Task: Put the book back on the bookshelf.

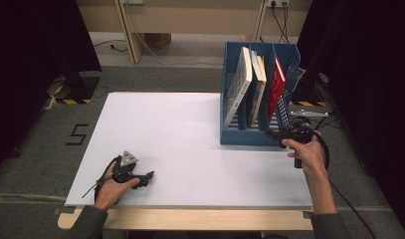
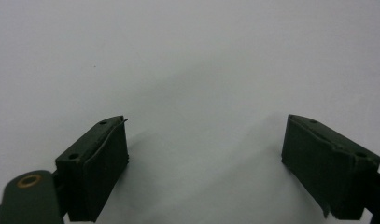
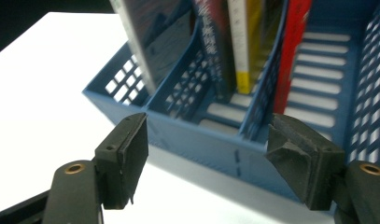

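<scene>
The blue rack (image 1: 250, 135) stands at the table's far right; the right gripper (image 1: 282, 133) sits just at its near front wall, jaws wide, nothing between them. In the right gripper view the rack's low front edge (image 3: 211, 144) lies just beyond the pads. The rack has three slots, with a grey book (image 1: 238, 84) in the left, two books (image 1: 258, 85) in the middle and one red book (image 1: 276, 85) in the right. The left gripper (image 1: 149, 176) rests near the table's front left, jaws apart and empty. The white table (image 1: 180, 139) stands on grey carpet, dark curtains at both sides.
</scene>
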The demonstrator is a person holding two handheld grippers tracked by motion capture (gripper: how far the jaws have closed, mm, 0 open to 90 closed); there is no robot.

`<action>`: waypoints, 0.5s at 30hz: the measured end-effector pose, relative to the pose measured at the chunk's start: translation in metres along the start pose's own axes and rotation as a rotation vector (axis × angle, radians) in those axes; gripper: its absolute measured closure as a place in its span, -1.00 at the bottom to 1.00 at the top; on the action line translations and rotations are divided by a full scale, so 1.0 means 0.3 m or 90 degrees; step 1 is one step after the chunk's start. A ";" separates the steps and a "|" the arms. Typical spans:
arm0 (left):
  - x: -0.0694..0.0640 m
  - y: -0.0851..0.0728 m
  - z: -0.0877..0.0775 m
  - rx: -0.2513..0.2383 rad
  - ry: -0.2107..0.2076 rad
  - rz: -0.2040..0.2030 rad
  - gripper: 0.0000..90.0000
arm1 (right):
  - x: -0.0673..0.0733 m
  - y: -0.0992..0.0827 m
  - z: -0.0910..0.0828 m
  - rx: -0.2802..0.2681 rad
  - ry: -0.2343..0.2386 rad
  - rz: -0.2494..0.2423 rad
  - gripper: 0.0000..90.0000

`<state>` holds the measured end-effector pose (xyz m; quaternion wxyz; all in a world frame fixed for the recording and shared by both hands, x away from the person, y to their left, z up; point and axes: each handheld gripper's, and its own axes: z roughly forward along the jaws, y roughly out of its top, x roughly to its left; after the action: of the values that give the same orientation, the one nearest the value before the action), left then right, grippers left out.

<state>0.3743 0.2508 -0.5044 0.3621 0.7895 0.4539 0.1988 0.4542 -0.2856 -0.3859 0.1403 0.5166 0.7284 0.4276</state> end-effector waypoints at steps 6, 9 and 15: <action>-0.002 0.000 0.000 -0.002 0.002 0.004 -0.69 | 0.015 -0.079 -0.006 -0.010 0.033 0.027 -0.32; -0.001 0.000 -0.001 0.000 0.002 0.005 -0.69 | 0.017 -0.106 -0.009 -0.007 0.026 0.021 -0.32; -0.001 0.000 -0.001 -0.001 0.002 0.006 -0.69 | 0.032 -0.149 0.012 0.013 0.028 0.022 -0.32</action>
<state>0.3739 0.2506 -0.5043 0.3610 0.7910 0.4507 0.2023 0.4241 -0.2801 -0.4201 0.1115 0.5211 0.7265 0.4337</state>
